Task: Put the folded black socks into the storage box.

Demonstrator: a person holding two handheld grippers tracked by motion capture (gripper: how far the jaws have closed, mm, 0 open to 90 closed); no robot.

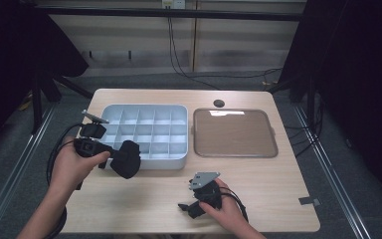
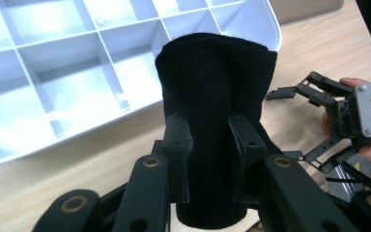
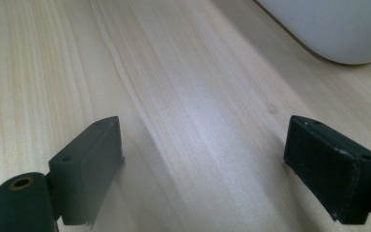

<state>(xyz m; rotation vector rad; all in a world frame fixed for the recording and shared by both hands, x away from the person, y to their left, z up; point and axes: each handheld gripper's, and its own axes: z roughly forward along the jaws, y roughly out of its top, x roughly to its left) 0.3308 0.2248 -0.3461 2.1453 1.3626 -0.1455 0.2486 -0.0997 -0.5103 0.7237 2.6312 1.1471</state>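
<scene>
We held a black rolled fabric piece, soft and tube-shaped like a sock or sleeve [image 2: 215, 111], pinched in our left gripper [image 2: 207, 145], whose two pads pressed in on the cloth from either side. In the high view the roll [image 1: 126, 159] hung clear of the desk near its left edge, just in front of the near left corner of the pale blue plastic organiser tray with its grid of compartments [image 1: 178, 160]. Every compartment we could see was bare, so we judged the work to be at an early stage: the cloth was picked up and lifted, but not yet set into a cell, and that placing was what remained. Just beside the tray on the right lay a brown flat lid with rounded corners [image 1: 235, 133], toward the far right part of the desk. Our right gripper [image 1: 189, 206] rested low near the desk's front edge, its jaws spread wide with nothing between them; in its own view the pads [image 3: 89, 164] stood well apart over bare light wood [image 3: 193, 96].
</scene>
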